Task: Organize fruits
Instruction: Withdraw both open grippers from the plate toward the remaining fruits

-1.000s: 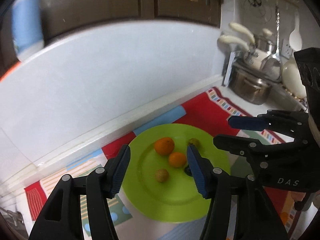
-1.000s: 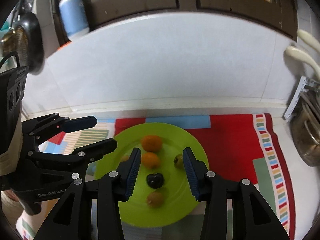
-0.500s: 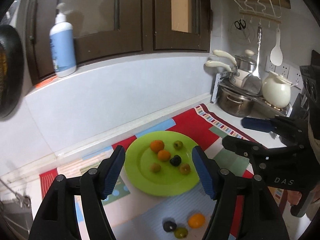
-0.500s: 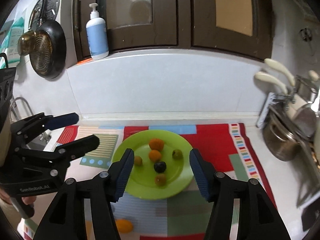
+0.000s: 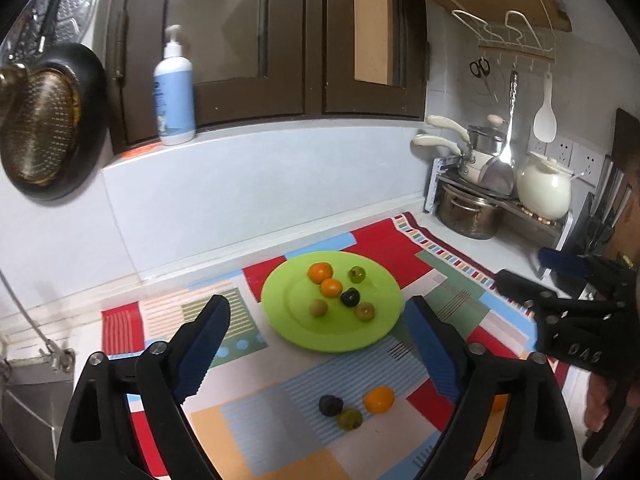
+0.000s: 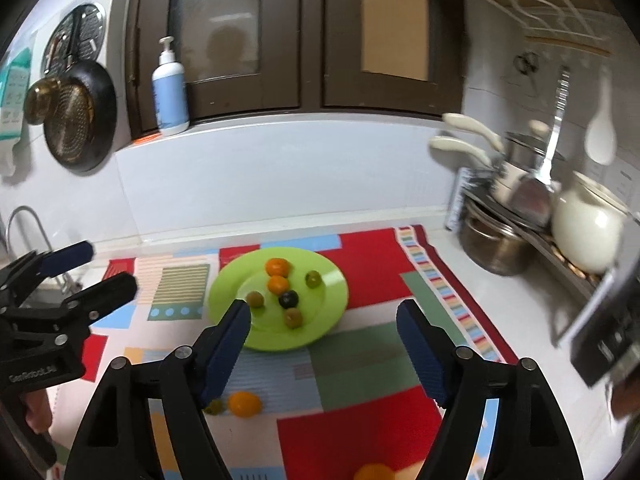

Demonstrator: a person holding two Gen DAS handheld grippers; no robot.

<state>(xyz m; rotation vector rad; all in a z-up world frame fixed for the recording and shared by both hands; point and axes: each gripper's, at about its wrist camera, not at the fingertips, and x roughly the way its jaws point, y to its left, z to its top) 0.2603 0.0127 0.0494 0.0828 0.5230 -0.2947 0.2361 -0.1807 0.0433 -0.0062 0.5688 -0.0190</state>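
Both claws are being drawn back from the green plate (image 5: 288,320), spread and empty. Loose fruits (image 5: 378,399) are lying just beneath the left claw (image 5: 320,354); being round, they risk being nudged away.

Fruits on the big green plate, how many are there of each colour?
Orange round fruits: 2
Olive-green or brownish round fruits: 3
Dark, near-black round fruit: 1
Total on the round lime-green plate: 6
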